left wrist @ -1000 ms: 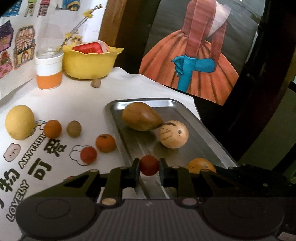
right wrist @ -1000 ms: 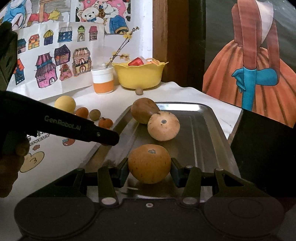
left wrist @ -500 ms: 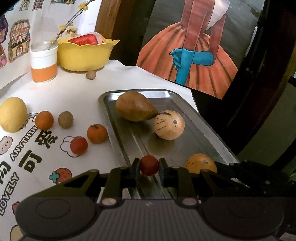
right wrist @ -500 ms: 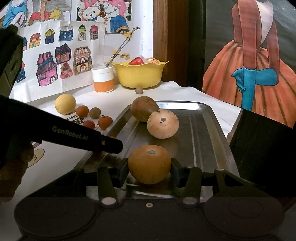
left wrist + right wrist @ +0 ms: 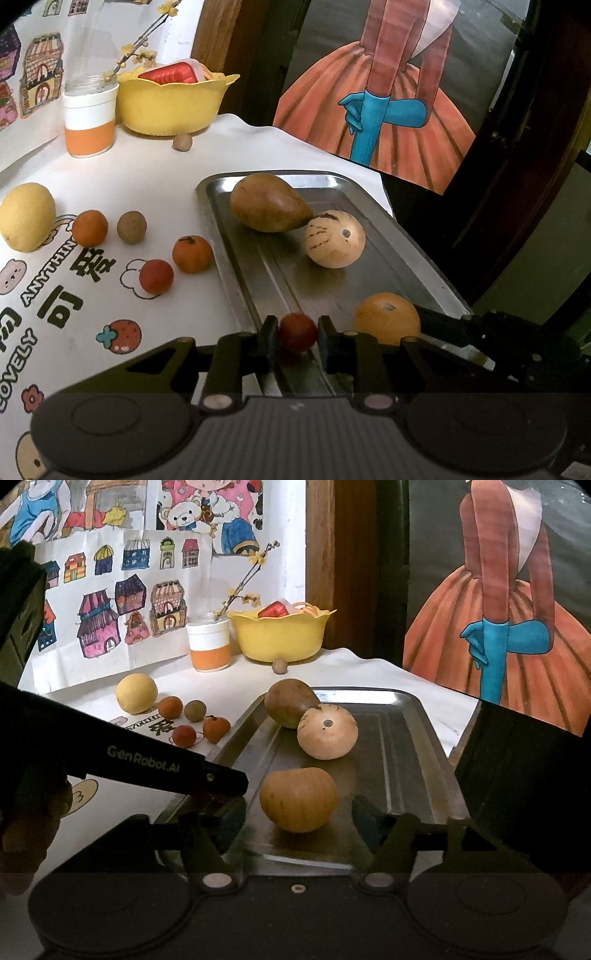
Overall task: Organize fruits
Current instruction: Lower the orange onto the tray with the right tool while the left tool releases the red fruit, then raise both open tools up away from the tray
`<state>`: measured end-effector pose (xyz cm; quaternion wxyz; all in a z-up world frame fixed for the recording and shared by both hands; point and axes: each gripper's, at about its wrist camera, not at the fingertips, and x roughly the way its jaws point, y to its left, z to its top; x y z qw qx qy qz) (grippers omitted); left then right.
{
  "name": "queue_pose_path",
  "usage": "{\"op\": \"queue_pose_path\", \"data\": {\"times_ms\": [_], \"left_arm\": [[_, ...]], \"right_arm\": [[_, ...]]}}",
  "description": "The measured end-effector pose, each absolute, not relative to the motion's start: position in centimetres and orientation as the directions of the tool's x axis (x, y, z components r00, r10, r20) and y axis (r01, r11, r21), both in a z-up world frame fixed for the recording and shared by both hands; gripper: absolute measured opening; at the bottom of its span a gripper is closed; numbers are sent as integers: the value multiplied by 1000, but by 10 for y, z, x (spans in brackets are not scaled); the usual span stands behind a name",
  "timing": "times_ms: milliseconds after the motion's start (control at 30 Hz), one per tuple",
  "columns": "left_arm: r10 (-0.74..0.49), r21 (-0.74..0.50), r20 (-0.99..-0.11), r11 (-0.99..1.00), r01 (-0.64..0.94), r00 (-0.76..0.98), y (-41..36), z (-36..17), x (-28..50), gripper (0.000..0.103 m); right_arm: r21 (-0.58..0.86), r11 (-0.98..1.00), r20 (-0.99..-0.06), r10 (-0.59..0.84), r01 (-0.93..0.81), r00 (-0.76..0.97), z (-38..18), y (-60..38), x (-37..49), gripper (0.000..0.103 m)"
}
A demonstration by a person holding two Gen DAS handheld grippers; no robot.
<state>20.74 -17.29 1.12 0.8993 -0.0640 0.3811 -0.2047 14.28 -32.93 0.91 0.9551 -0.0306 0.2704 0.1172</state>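
Start with the tray, which lies ahead of both claws on the counter: keep each release low over its bare metal, clear of the pear and the pale melon at the far end. Your right claw is spread wide, its fingers apart from the orange that sits between them on the tray's near end; draw straight back so neither finger nudges it into a roll. Your left claw is pinching the red fruit just above the tray's near left rim, with the orange just to its right. I'd move a little further in over the tray floor before you let go, since a small round fruit dropped near the rim could well run off. Five more fruits wait on the counter to the left of the left claw. Compared with half a second ago, the right claw has opened and released the orange, which now rests with its stem end turned away, while the left claw's grip on the red fruit is unchanged.
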Motion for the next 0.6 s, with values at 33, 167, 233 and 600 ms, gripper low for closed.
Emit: {"op": "queue_pose_path", "data": {"times_ms": [33, 167, 233, 600], "left_arm": [[-417, -274, -659, 908, 317, 626, -173, 12, 205, 28], [-419, -282, -652, 908, 311, 632, -172, 16, 198, 33], [-417, -282, -646, 909, 307, 640, -171, 20, 191, 37], [-360, -262, -583, 932, 251, 729, -147, 51, 134, 96]], "right_arm": [[3, 972, -520, 204, -237, 830, 11, -330, 139, 74], [-1, 975, -500, 194, -224, 844, 21, -335, 122, 88], [0, 975, -489, 193, -221, 851, 27, -338, 113, 93], [-20, 972, -446, 201, -235, 872, 70, -362, 38, 102]]}}
